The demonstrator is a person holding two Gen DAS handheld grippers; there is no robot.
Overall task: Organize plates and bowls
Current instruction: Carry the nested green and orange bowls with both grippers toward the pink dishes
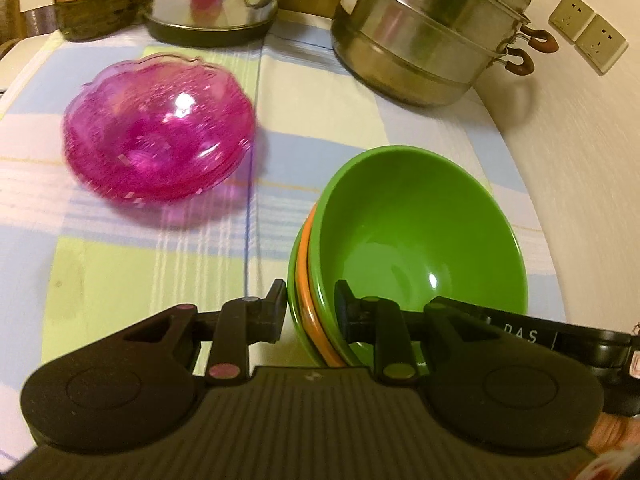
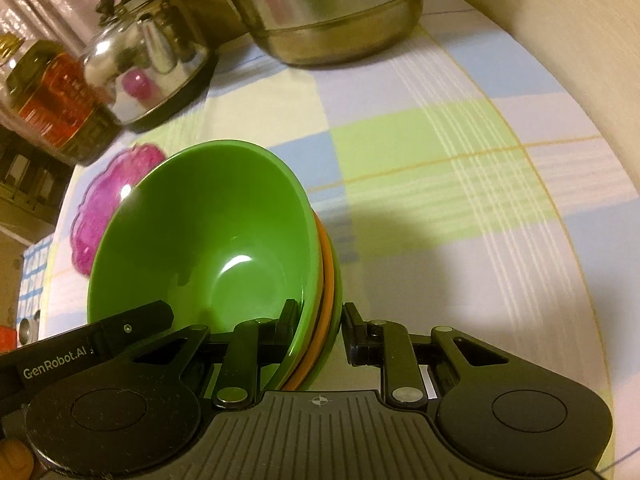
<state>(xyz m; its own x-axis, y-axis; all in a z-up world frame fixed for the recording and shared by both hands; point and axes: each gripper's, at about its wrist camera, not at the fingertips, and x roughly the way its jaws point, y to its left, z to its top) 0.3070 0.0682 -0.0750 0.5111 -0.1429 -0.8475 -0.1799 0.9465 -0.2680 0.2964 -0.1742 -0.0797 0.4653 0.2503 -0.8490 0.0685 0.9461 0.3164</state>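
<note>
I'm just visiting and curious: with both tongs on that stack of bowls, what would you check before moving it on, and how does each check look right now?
1. Left tongs clamp the stack rim: ok.
2. Right tongs clamp the opposite rim: ok.
3. Green bowl, orange bowl and the green one beneath nested together: ok.
4. Stack level: not ok, it looks tilted in both views.
5. Pink glass bowl apart from the stack: ok.
6. Steel steamer pot and kettle out of the way: ok for now; landing spot cannot tell.

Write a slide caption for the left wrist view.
Left gripper clamps the rim of stacked bowls beside a pink glass bowl.
</note>
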